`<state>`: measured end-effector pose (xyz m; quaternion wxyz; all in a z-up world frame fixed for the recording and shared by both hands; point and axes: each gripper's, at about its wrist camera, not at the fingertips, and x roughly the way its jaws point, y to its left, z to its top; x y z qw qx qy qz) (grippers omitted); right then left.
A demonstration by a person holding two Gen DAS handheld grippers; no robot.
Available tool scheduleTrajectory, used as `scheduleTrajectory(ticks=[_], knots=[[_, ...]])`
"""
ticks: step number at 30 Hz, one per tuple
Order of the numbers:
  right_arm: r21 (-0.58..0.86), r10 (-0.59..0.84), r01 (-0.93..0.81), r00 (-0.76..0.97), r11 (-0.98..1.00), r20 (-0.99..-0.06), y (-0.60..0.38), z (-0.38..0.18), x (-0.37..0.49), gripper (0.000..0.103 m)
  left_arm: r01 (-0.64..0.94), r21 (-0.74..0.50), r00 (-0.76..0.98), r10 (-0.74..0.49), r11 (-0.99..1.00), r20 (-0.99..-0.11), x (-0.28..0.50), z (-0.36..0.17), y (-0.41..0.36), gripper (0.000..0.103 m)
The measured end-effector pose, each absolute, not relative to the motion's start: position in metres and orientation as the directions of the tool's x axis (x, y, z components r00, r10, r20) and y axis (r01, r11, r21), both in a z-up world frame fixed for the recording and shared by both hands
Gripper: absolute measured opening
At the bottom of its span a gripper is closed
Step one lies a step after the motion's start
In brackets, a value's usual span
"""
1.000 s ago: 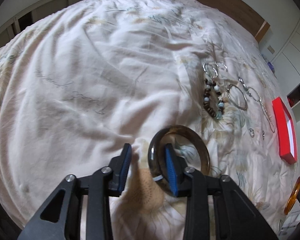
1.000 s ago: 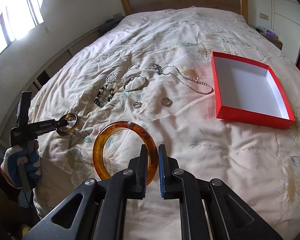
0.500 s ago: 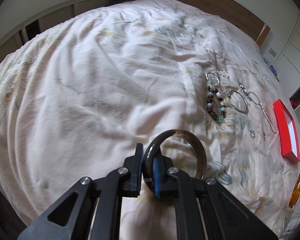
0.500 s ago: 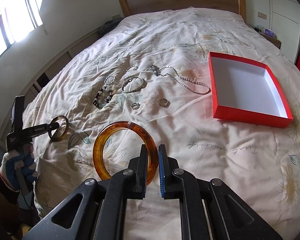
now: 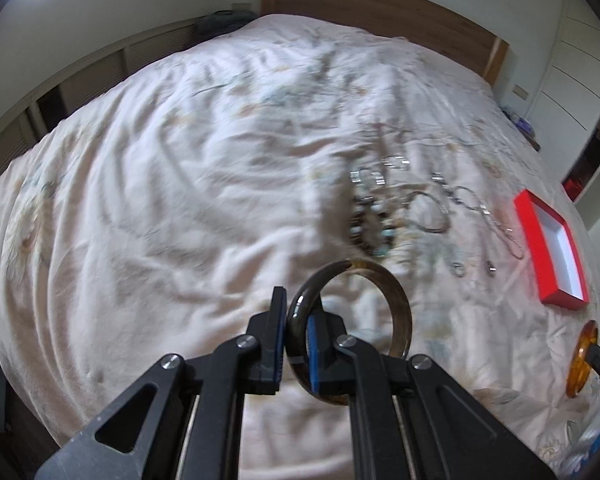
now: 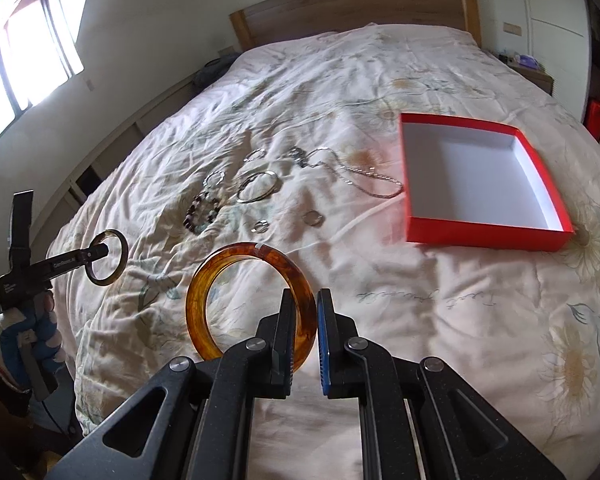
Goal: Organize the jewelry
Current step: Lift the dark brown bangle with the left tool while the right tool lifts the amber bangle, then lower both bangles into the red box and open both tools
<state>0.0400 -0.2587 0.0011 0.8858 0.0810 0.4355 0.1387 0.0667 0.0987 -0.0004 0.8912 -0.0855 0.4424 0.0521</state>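
My left gripper [image 5: 296, 336] is shut on a dark brown bangle [image 5: 400, 304] and holds it above the bed; it also shows in the right wrist view [image 6: 109, 256]. My right gripper [image 6: 305, 336] is shut on an amber bangle [image 6: 204, 292], also lifted; its edge shows in the left wrist view [image 5: 580, 364]. An open red box [image 6: 484, 232] with a white inside lies on the bed to the right. A beaded bracelet [image 6: 202, 211], a silver bangle [image 6: 257, 187], a chain necklace [image 6: 364, 178] and small rings [image 6: 313, 218] lie on the quilt.
The bed has a rumpled floral quilt [image 6: 420, 300] and a wooden headboard [image 6: 352, 4]. A window [image 6: 28, 52] is at the left and cabinets [image 5: 572, 72] at the right. The person's gloved left hand [image 6: 24, 328] holds the left gripper at the bed's left edge.
My left gripper closed on the dark brown bangle and lifted it off the quilt. My right gripper kept hold of the amber bangle and barely moved.
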Motion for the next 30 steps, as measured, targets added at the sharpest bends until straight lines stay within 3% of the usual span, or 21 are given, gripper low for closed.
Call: scheduleTrajectory(ticks=[18,30], knots=[[0.236,0.147,0.054,0.642,0.970,-0.753,-0.414,-0.003,0.127,0.010,0.259,-0.123,0.541,-0.249,0.958,-0.803,0.178,0.021,-0.162,0.009],[0.122,0.057,0.076,0.572,0.990,-0.818,-0.455,-0.049,0.192,0.010,0.402,-0.017,0.461,-0.218,0.916,-0.860,0.233,-0.040,-0.301,0.009]])
